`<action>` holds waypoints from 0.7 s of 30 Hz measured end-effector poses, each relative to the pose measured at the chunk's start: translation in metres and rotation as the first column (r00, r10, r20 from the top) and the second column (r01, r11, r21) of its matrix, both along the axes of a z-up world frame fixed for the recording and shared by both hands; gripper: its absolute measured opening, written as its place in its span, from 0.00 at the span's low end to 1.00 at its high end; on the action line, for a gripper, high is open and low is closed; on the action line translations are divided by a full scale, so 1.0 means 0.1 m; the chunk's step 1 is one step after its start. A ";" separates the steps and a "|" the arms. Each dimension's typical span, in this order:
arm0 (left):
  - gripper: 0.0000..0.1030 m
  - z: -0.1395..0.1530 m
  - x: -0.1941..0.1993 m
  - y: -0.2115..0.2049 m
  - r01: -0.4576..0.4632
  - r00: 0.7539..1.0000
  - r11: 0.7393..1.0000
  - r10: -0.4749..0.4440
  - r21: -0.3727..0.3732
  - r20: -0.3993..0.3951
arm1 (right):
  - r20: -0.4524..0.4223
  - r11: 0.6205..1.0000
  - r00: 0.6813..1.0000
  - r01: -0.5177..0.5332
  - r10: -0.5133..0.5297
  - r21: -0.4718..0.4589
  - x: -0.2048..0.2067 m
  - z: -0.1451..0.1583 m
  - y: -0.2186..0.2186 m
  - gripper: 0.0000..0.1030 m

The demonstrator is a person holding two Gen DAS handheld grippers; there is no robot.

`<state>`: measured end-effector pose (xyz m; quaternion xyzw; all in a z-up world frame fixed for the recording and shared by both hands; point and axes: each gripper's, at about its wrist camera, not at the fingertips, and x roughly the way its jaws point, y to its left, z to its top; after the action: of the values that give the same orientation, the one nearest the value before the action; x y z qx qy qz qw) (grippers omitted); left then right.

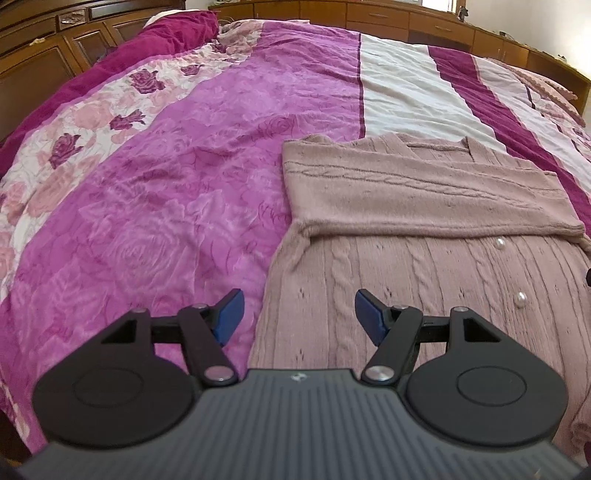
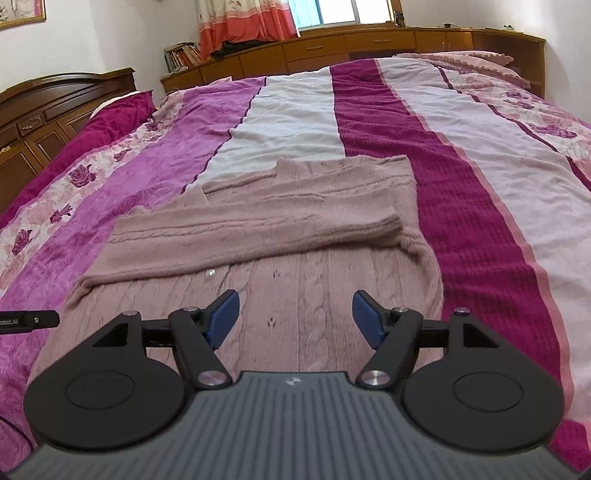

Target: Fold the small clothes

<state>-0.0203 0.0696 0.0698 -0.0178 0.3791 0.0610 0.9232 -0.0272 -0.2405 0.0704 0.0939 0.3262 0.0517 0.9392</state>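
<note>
A dusty pink cable-knit sweater (image 1: 424, 229) (image 2: 258, 236) lies flat on the bed, its sleeves folded across the chest as a band. Pearl buttons (image 1: 521, 298) dot the lower front. My left gripper (image 1: 299, 317) hovers open above the sweater's left edge, nothing between its blue pads. In the right wrist view my right gripper (image 2: 293, 317) hangs open over the lower body of the sweater, toward its right side, pads empty. A black tip of the left gripper (image 2: 33, 319) pokes in at the left edge.
The bed carries a magenta, white and rose-patterned blanket (image 1: 166, 184) (image 2: 480, 166). A dark pink pillow (image 1: 173, 33) lies near the wooden headboard (image 2: 55, 96). Wooden cabinets (image 2: 369, 44) line the far wall under a window with curtains (image 2: 243, 22).
</note>
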 end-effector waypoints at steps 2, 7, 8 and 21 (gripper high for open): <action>0.66 -0.01 -0.07 0.00 -0.009 1.000 1.000 0.009 -0.017 0.000 | -0.001 1.000 1.000 0.008 -0.008 -0.004 -0.06 -0.02 0.00 0.72; 0.66 -0.07 -0.22 -0.04 -0.012 1.000 1.000 0.011 -0.013 -0.024 | 0.002 1.000 1.000 0.009 -0.009 0.011 -0.22 -0.05 0.03 0.72; 0.66 -0.08 -0.25 -0.05 -0.010 1.000 1.000 0.010 -0.008 -0.024 | 0.002 1.000 1.000 0.002 -0.002 0.026 -0.25 -0.06 0.03 0.72; 0.66 -0.12 -0.54 -0.07 -0.026 0.999 0.999 0.027 0.039 -0.033 | -0.004 0.998 0.999 0.041 -0.042 -0.044 -0.61 -0.05 0.02 0.76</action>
<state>-0.0740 0.0629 0.0574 -0.0040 0.3929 0.0807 0.9160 -0.0883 -0.2389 0.0652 0.0800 0.3274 0.0248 0.9412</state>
